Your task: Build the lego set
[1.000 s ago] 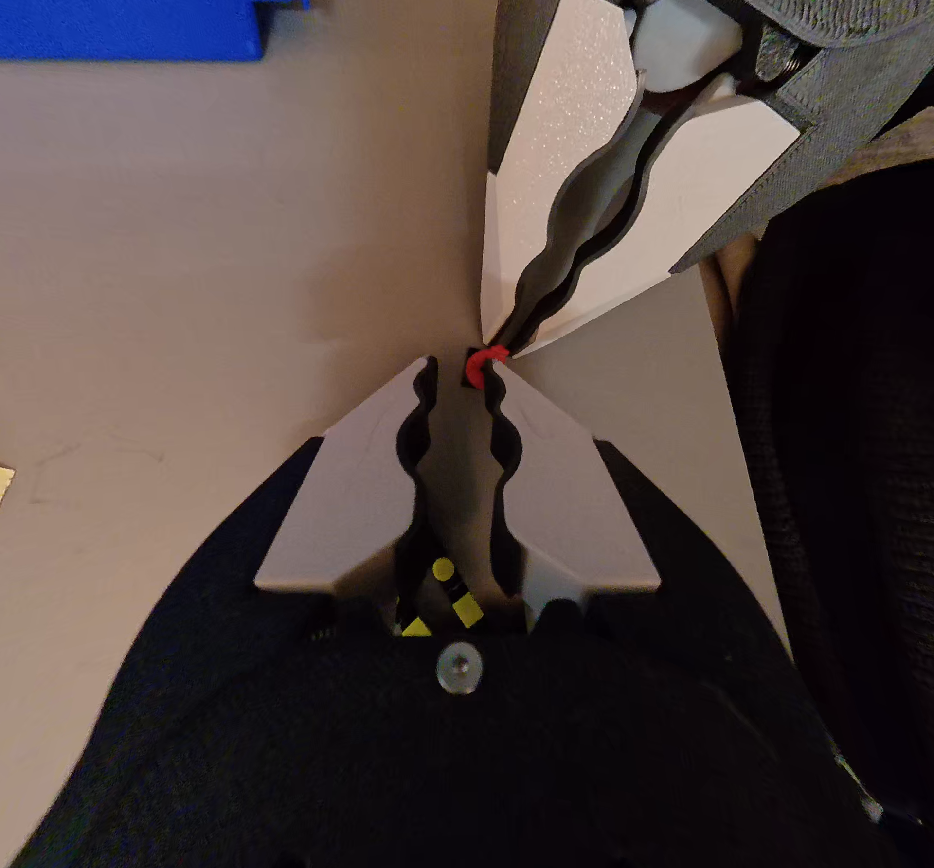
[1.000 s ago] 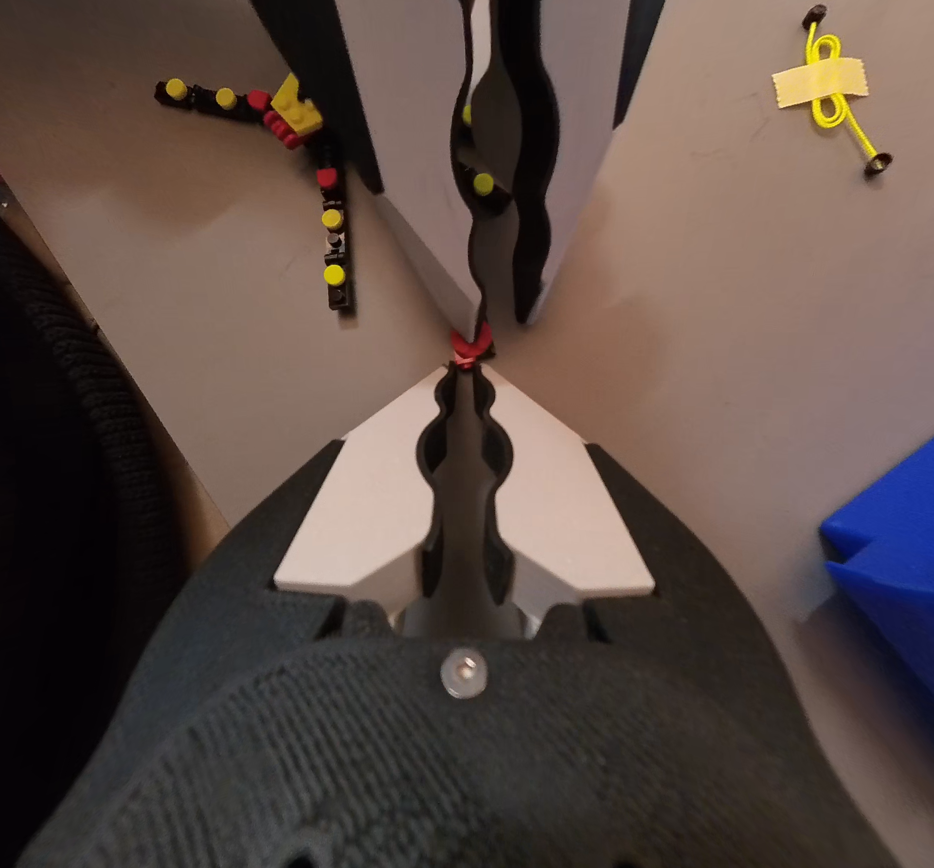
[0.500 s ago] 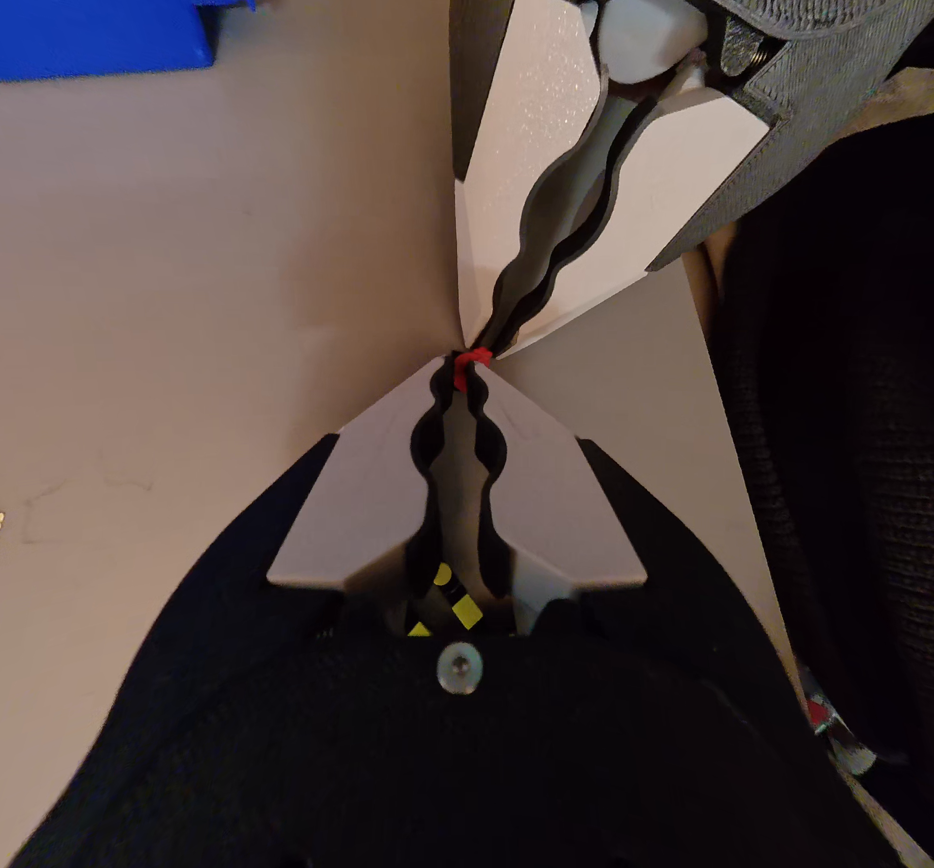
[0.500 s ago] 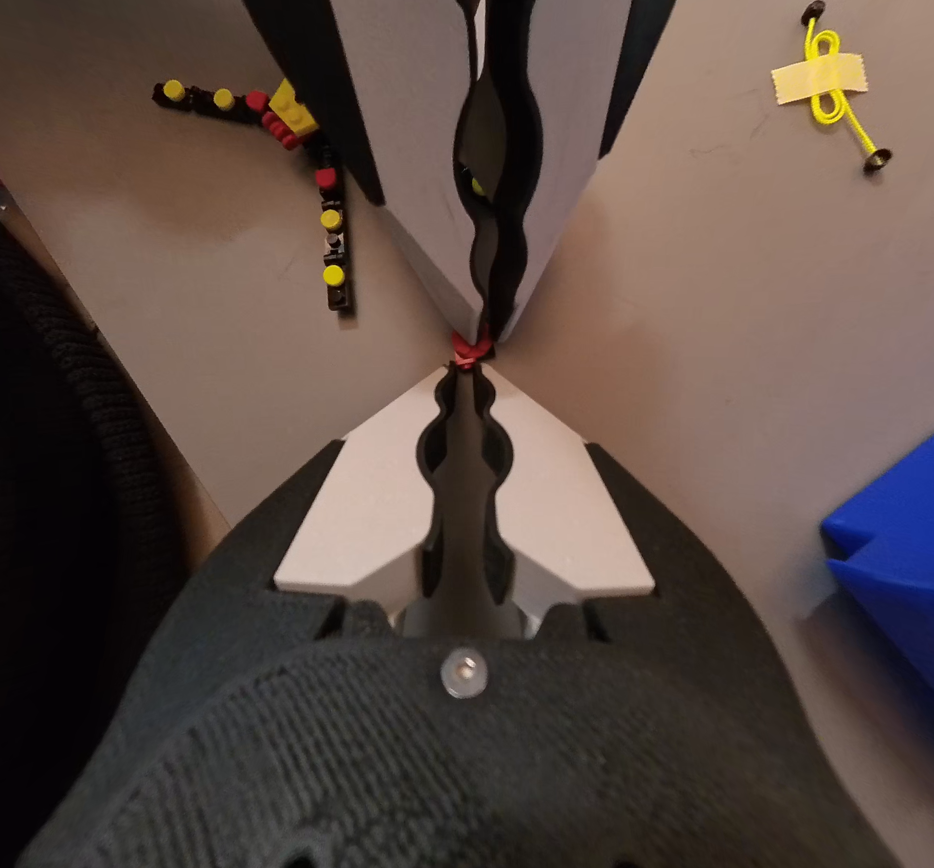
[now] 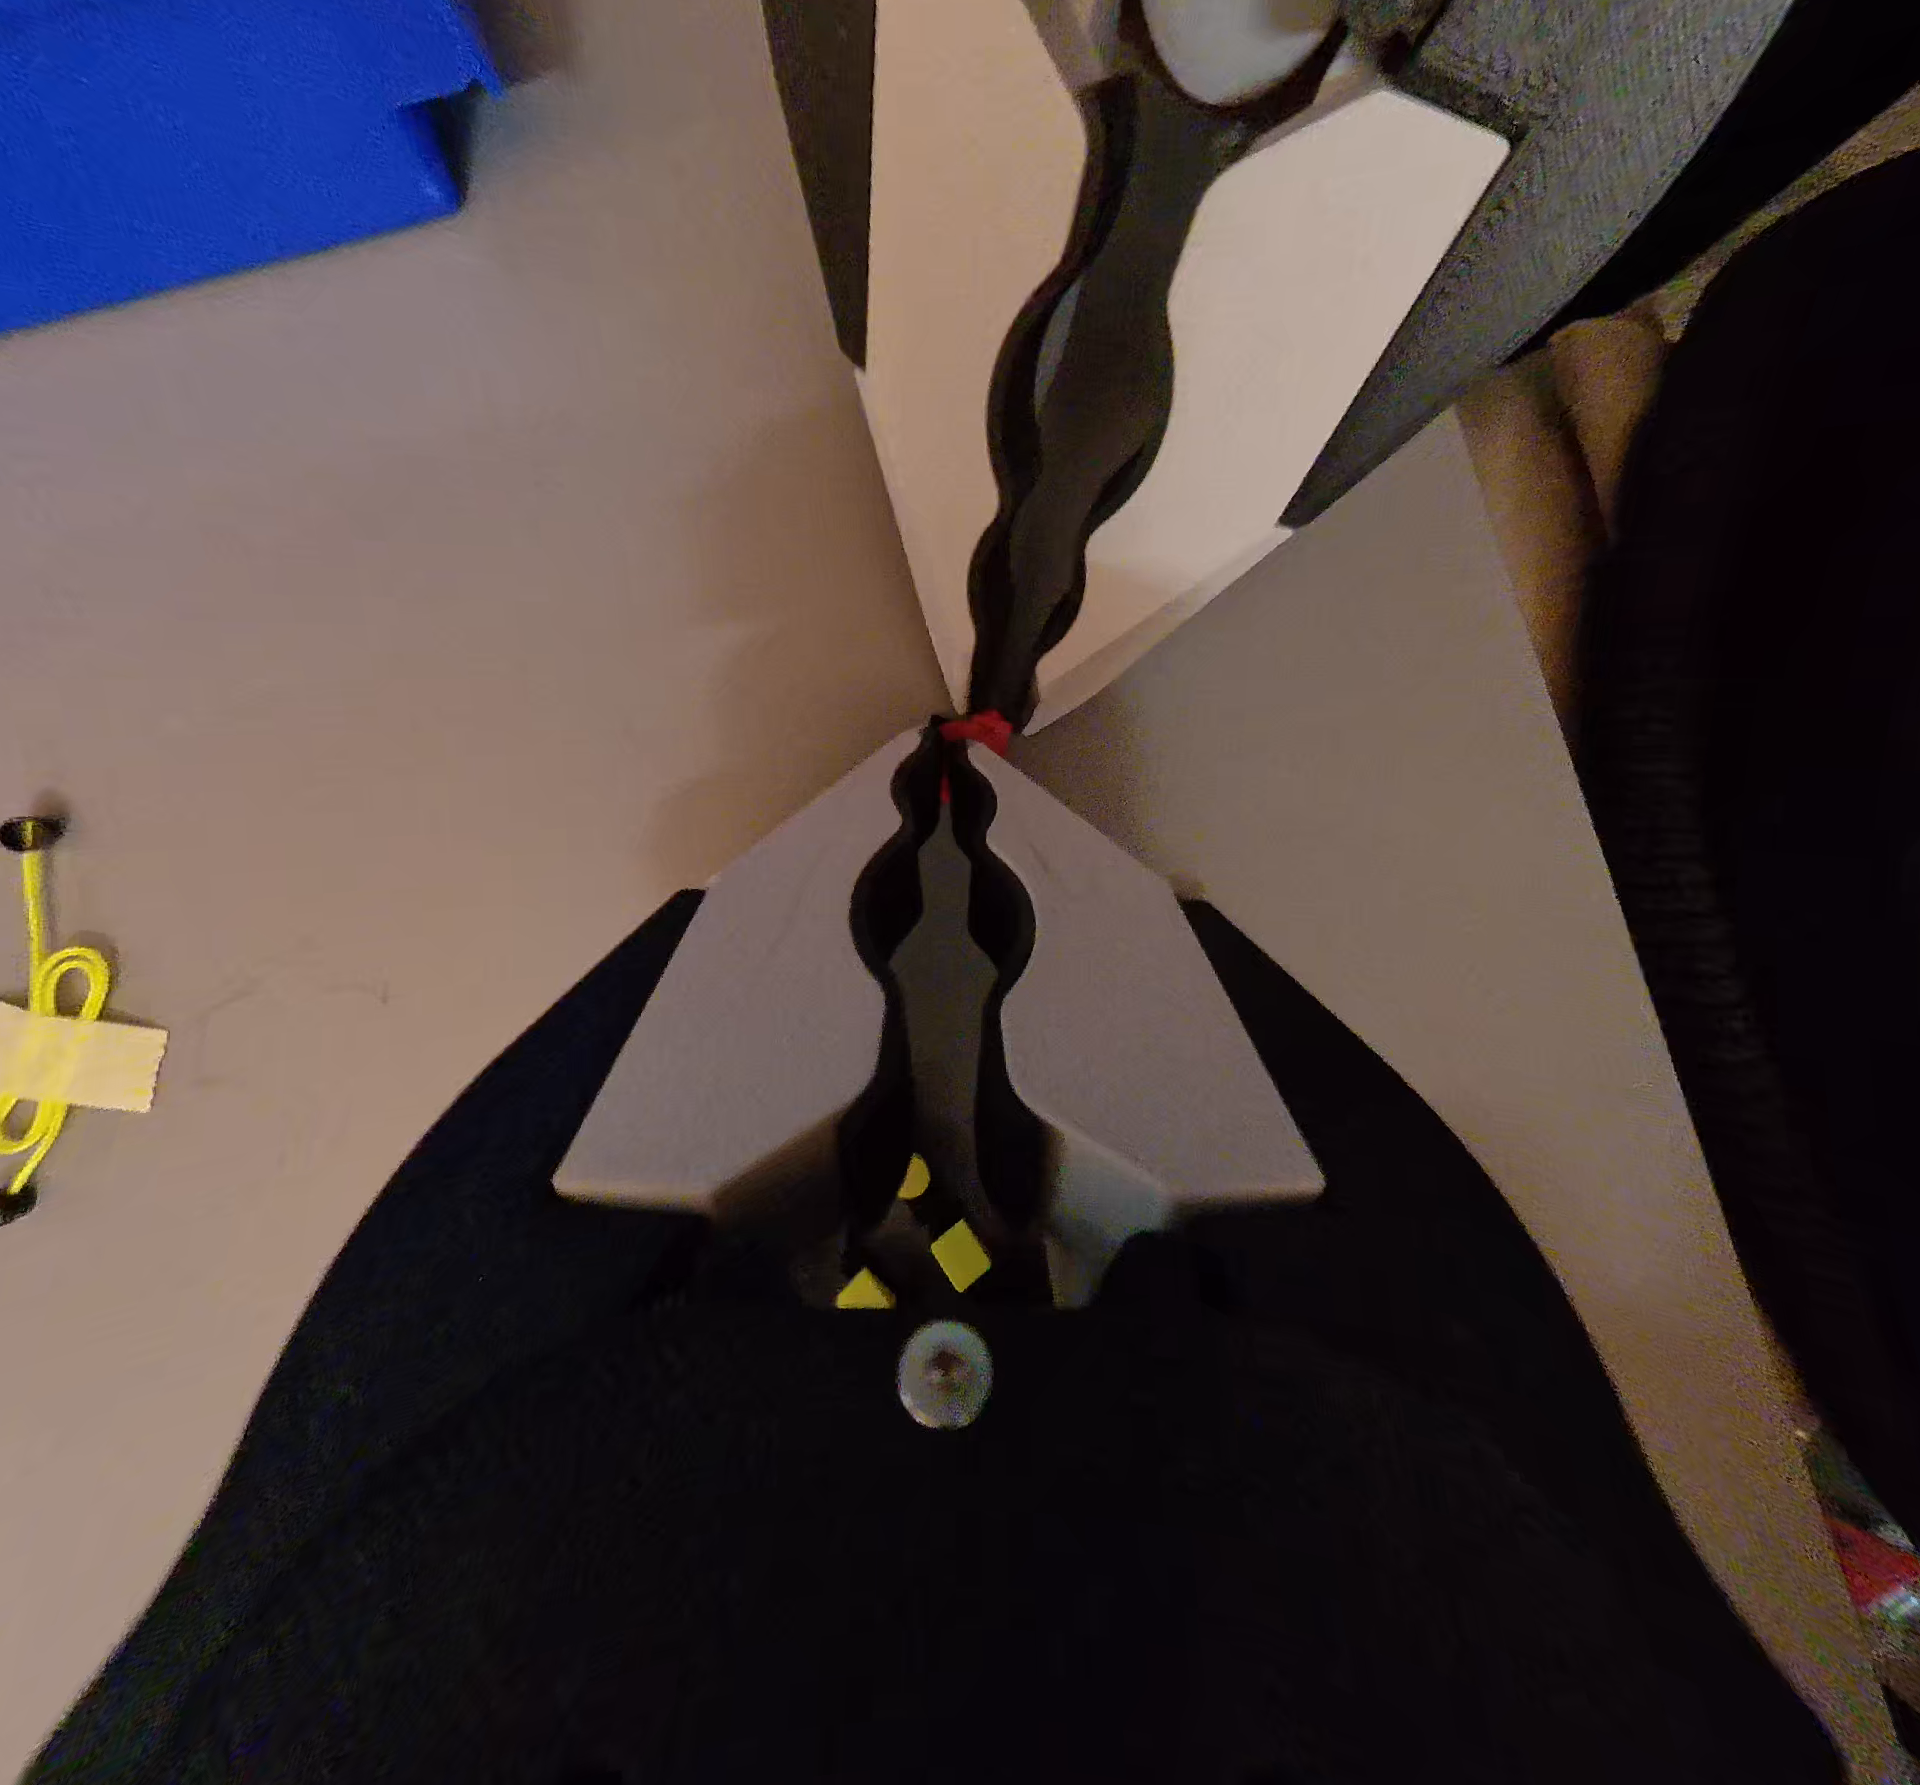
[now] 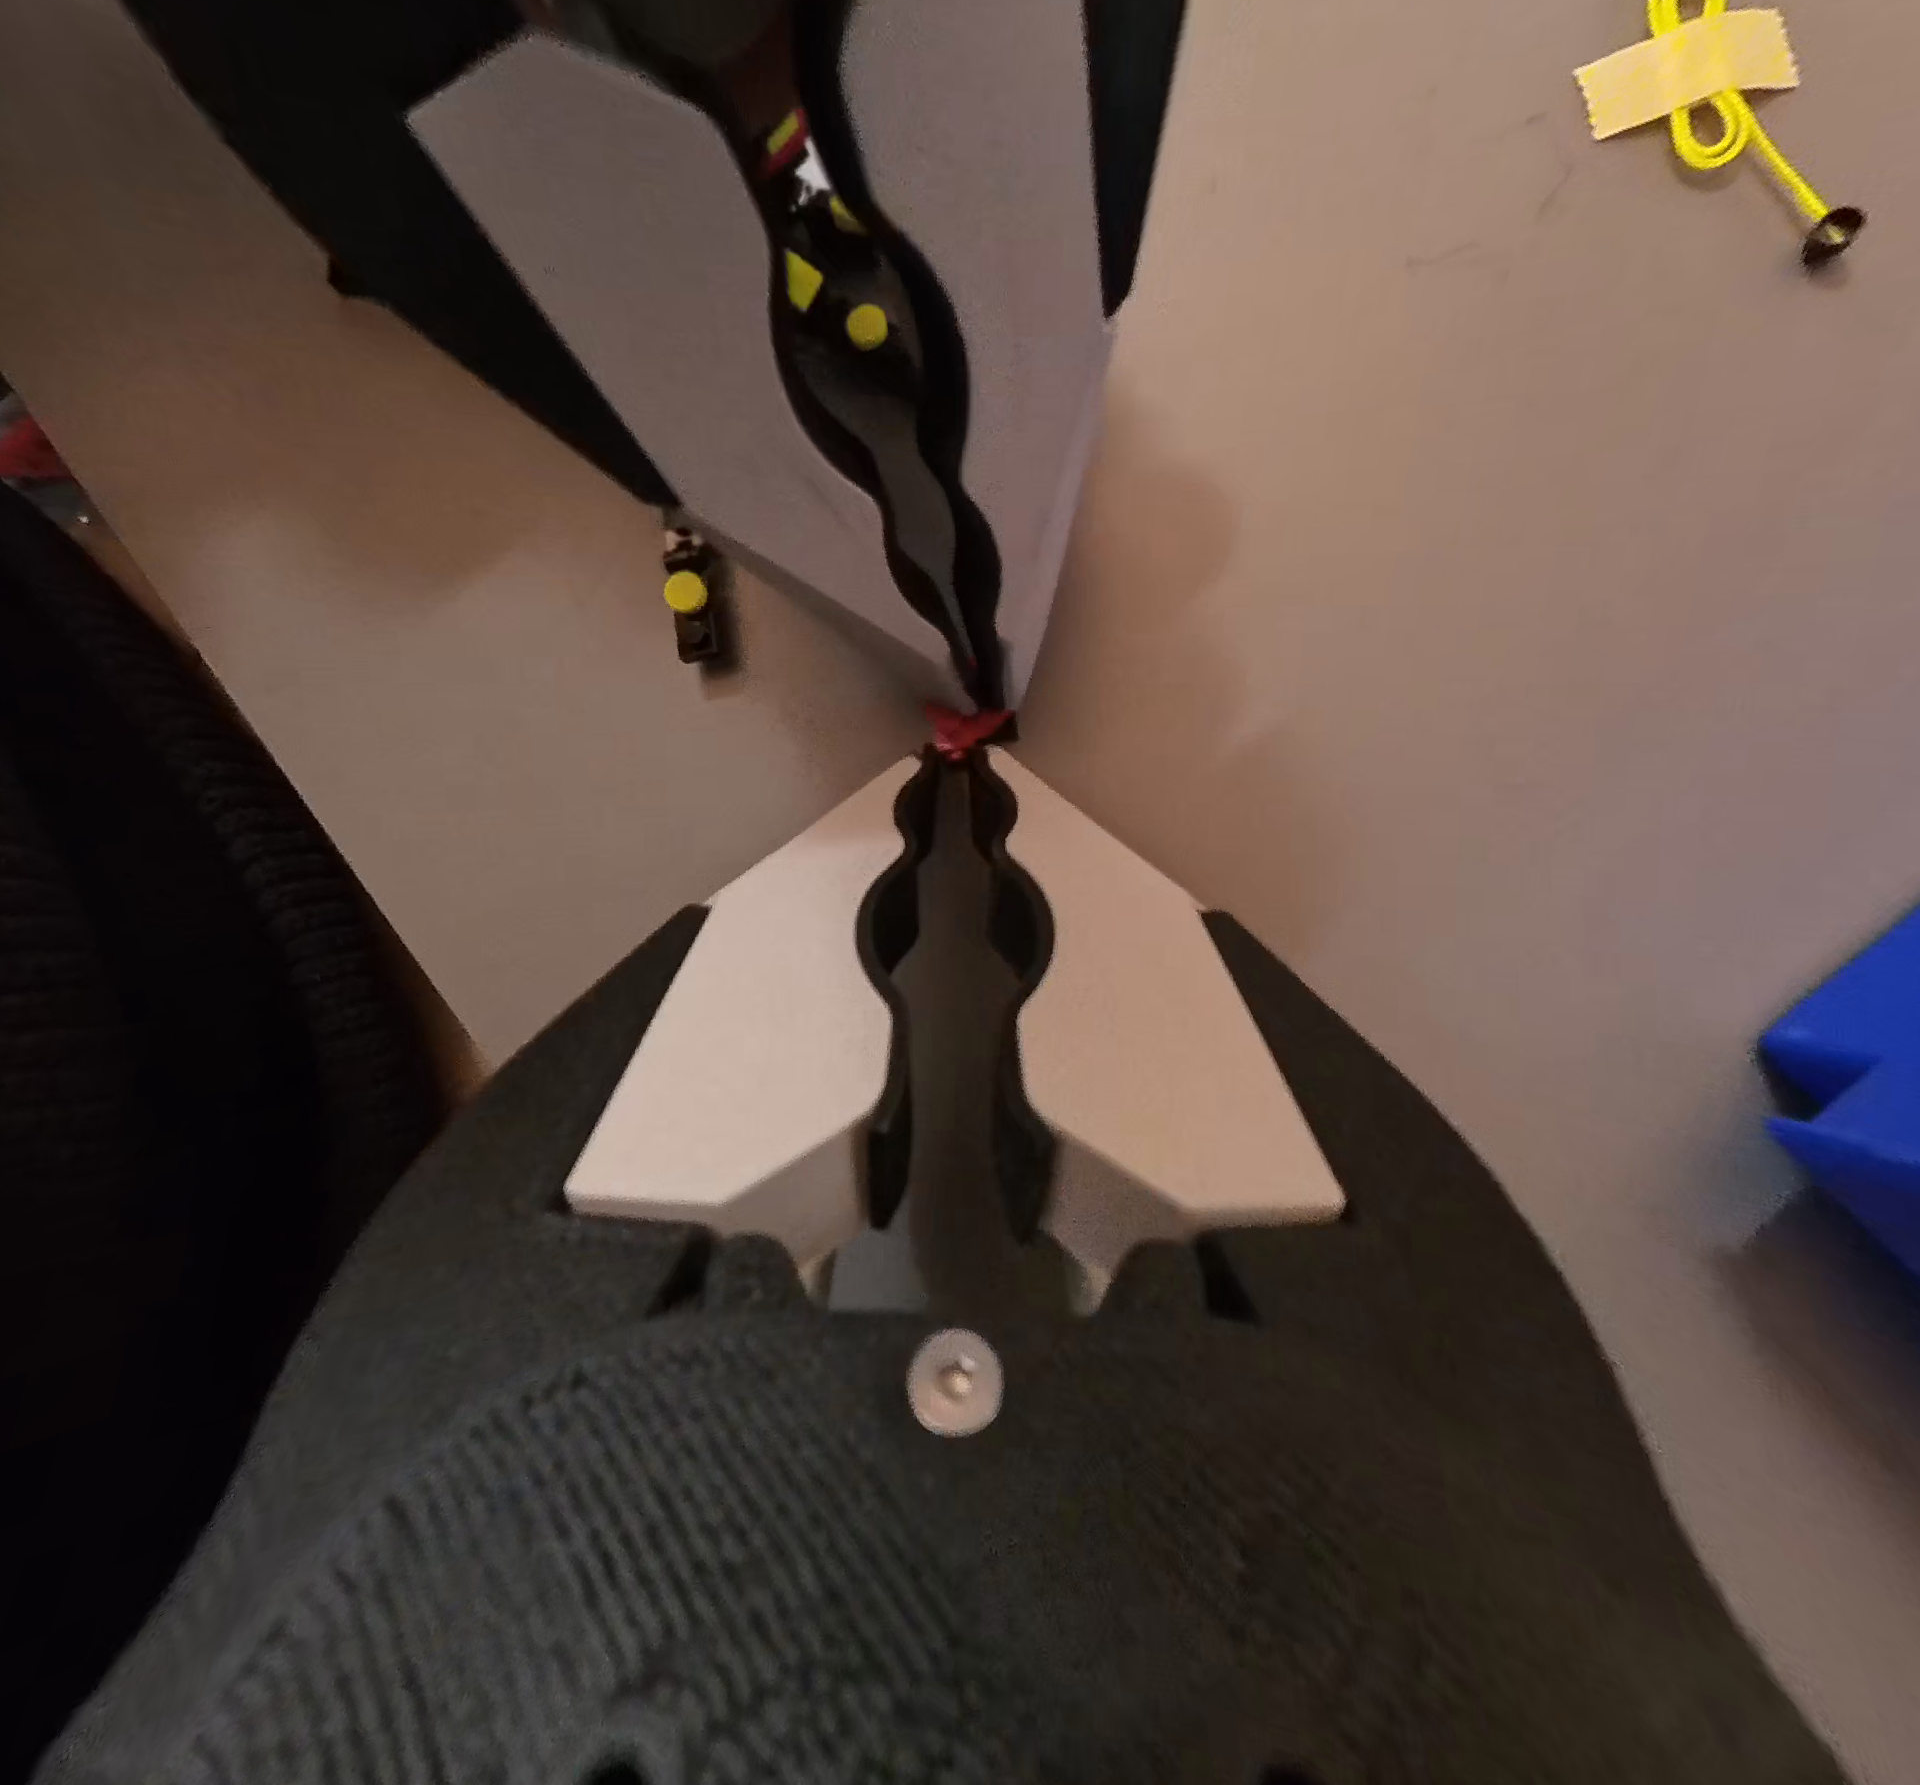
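A tiny red lego piece is pinched between both grippers above the beige table. My left gripper comes from below in the left wrist view and is shut on it. My right gripper comes from above and is shut on its other side, tip to tip. In the right wrist view the red piece sits between my right gripper and the left gripper. A black lego strip with a yellow stud lies on the table, mostly hidden behind the left gripper.
A blue bin stands at the far left of the left wrist view and also shows in the right wrist view. A yellow cord under a strip of tape lies on the table. A dark sleeve is at the table's edge. The grippers are tip to tip, or close to it.
My left gripper was open around the red piece and has closed on it. Both grippers have turned and shifted together, and the left gripper now hides most of the lego strip.
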{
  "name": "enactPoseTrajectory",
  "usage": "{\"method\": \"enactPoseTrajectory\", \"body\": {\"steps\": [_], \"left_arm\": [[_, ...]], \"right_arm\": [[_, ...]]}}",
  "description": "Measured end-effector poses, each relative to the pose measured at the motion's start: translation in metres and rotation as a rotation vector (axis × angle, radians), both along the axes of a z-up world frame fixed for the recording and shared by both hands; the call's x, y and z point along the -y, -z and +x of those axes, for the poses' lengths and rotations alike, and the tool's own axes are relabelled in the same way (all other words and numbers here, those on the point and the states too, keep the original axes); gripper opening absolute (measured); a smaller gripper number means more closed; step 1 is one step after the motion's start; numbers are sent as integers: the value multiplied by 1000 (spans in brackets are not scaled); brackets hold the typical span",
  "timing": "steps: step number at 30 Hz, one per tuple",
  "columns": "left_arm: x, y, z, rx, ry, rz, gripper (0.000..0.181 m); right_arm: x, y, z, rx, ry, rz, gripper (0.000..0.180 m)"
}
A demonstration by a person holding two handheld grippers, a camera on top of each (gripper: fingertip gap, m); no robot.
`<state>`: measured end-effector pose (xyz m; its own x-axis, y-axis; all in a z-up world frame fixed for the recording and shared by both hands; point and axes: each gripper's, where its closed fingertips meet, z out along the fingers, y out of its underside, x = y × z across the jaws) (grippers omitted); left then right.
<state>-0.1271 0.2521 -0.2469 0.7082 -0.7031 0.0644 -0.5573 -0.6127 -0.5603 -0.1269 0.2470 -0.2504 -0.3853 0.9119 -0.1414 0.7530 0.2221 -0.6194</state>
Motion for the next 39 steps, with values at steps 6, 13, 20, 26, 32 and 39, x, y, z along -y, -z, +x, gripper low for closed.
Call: {"method": "enactPoseTrajectory", "body": {"steps": [6,13,20,26,32,39], "left_arm": [[0,0,0,-31,4,2,0],[0,1,0,-96,-30,57,0],[0,1,0,-140,-78,132,0],[0,1,-1,-129,-95,99,0],[0,2,0,-78,-91,18,0],[1,0,2,47,-150,-93,0]], "right_arm": [[1,0,0,16,27,-33,4],[0,0,0,37,75,-60,3],[0,0,0,57,88,-90,1],[-1,1,1,68,87,-97,1],[-1,1,1,73,71,-109,1],[1,0,3,41,50,-171,1]]}}
